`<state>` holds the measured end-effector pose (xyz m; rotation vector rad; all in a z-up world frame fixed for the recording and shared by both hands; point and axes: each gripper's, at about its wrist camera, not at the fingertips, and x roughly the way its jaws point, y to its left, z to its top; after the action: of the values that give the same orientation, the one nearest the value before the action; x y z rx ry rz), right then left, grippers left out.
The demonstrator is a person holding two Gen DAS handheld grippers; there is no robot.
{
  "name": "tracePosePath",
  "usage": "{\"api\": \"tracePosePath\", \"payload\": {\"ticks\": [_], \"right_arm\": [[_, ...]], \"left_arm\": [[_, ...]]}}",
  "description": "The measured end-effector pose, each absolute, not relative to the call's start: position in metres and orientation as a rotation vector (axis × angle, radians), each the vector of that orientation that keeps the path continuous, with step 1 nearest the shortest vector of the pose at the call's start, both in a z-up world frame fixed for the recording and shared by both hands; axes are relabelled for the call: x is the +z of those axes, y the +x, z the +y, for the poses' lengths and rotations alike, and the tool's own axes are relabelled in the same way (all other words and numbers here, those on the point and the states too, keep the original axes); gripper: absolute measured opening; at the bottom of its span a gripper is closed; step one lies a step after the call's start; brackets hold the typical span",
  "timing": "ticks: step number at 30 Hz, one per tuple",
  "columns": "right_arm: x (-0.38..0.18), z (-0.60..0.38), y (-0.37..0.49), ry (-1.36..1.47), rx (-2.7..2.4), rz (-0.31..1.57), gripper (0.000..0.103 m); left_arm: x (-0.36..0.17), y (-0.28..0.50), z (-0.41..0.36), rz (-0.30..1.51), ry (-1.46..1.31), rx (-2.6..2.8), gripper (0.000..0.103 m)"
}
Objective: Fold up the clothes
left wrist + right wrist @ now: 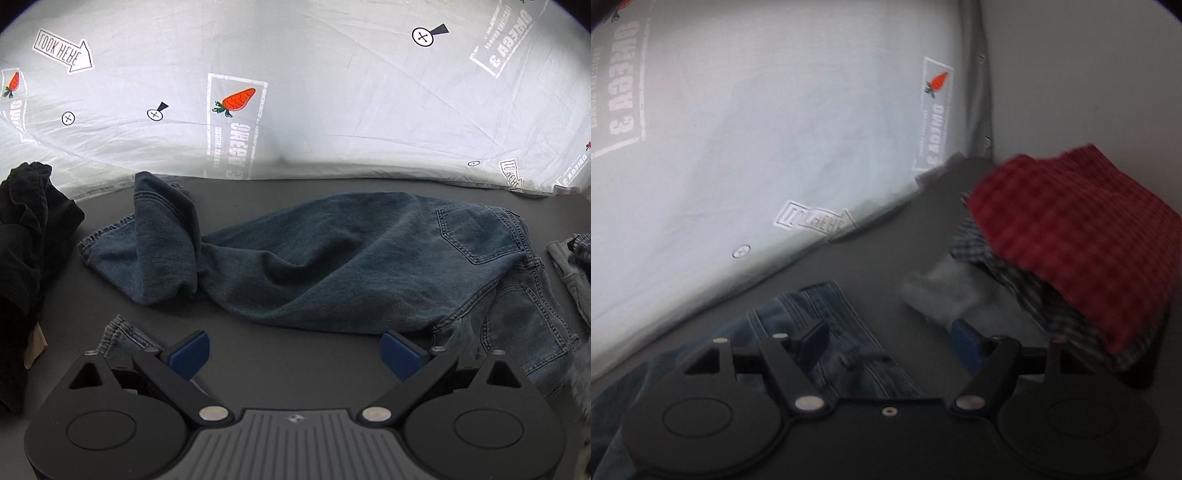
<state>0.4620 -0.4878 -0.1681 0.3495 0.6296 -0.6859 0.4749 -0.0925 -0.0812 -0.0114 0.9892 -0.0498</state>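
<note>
Jeans (332, 258) rumpled on table (277, 362); both claws apart, empty.
We grab the hem at 9 o'clock with left gripper (295, 354), waistband with right gripper (890, 343).

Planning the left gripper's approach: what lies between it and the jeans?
Only bare dark table separates the open left gripper from the jeans, seen in the left wrist view; a hem sits beside its left finger.

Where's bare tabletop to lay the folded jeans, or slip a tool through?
Left wrist view: a bare dark strip runs between the left tool and the jeans; more behind them, by the printed sheet. The left edge is crowded by black clothes. Right wrist view: bare table between sheet and red checked stack, though blurry.
</note>
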Motion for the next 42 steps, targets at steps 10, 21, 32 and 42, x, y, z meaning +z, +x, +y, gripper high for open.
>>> {"api": "tracePosePath", "payload": {"ticks": [10,21,32,42], "right_arm": [[-0.202,-0.48,0.411,0.461,-0.749,0.752,0.075],[-0.194,-0.439,0.422,0.194,-0.776,0.795,0.077],[-0.188,-0.412,0.406,0.083,-0.678,0.652,0.016],[-0.137,-0.491,0.337,0.033,-1.078,0.594,0.017]], "left_arm": [[-0.062,0.451,-0.107,0.975,-0.035,-0.129,0.099],[-0.049,0.426,-0.094,0.948,-0.034,-0.09,0.099],[-0.046,0.412,-0.112,0.94,0.033,-0.172,0.099],[-0.038,0.4,-0.089,0.899,0.01,-0.133,0.099]]}}
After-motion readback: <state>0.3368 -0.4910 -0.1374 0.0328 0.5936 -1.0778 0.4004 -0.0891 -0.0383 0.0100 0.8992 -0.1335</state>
